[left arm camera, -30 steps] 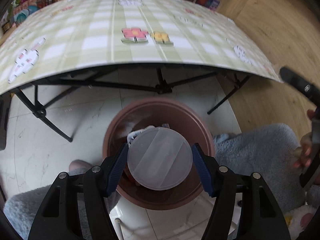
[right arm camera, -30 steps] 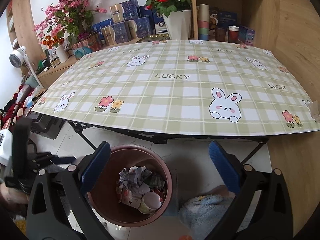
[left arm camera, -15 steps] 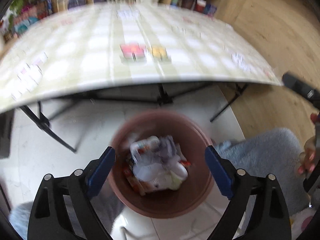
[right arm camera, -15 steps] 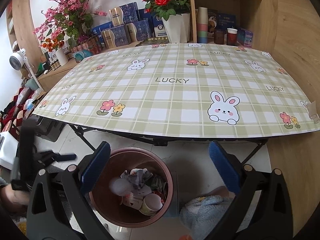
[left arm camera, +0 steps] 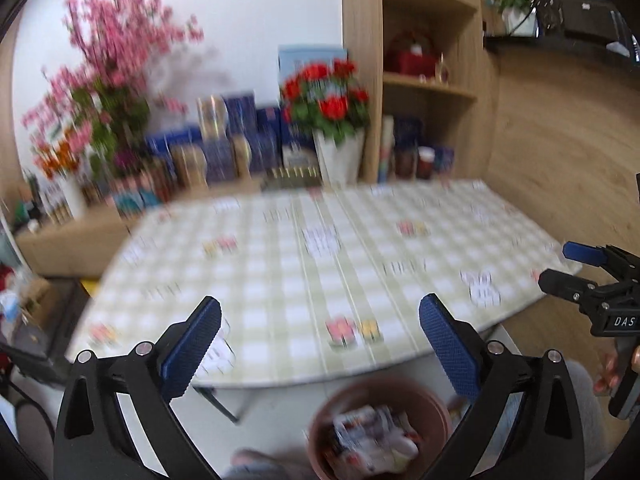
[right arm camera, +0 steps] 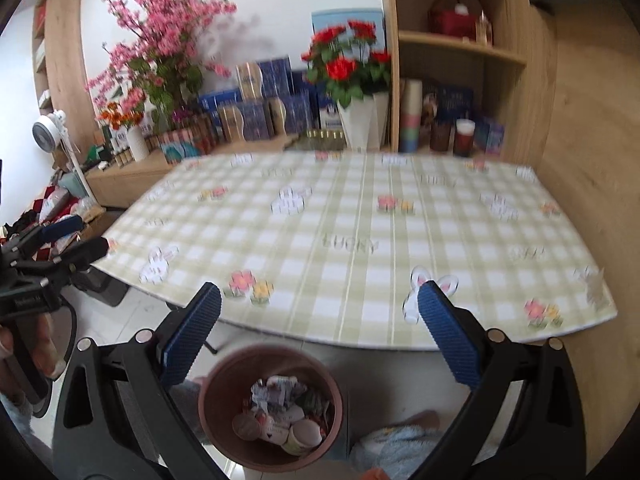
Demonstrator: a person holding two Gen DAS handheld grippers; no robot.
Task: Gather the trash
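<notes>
Left gripper point(left arm camera: 320, 344) opening, nothing between jaws; right gripper point(right arm camera: 319, 334) wide, empty. Trash point(right arm camera: 282, 414) down in bin point(right arm camera: 224, 376) under table point(right arm camera: 360, 240). Scan tabletop for leftovers before reaching.

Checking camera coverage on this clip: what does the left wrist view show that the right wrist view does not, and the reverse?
Left wrist only: the left gripper from behind, its jaws opening with nothing between them.

Right wrist only: a white fan at the left, and sharp detail of cups and crumpled wrappers in the bin.

Both: the checked tablecloth, red roses, pink blossoms and the brown trash bin below the table edge.
</notes>
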